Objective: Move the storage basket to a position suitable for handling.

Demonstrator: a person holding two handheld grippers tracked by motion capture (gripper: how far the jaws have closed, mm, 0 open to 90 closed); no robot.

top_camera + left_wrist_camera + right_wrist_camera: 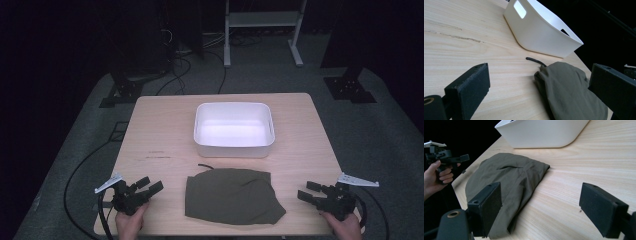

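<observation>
An olive-green folded cloth (231,196) lies near the table's front edge, with a thin dark cord poking out at its far left corner. Behind it stands an empty white bin (234,129). My left gripper (150,185) rests at the front left, open and empty, pointing toward the cloth (569,87) and the bin (541,30). At the front right my right gripper (311,191) is open and empty too, aimed at the cloth (506,180) from the other side. Neither gripper touches the cloth.
The light wooden table (160,130) has bare wood around the bin and at both sides of the cloth. Past the table are dark floor, cables and a white metal stand (262,30). The left gripper (446,157) in a hand appears in the right gripper view.
</observation>
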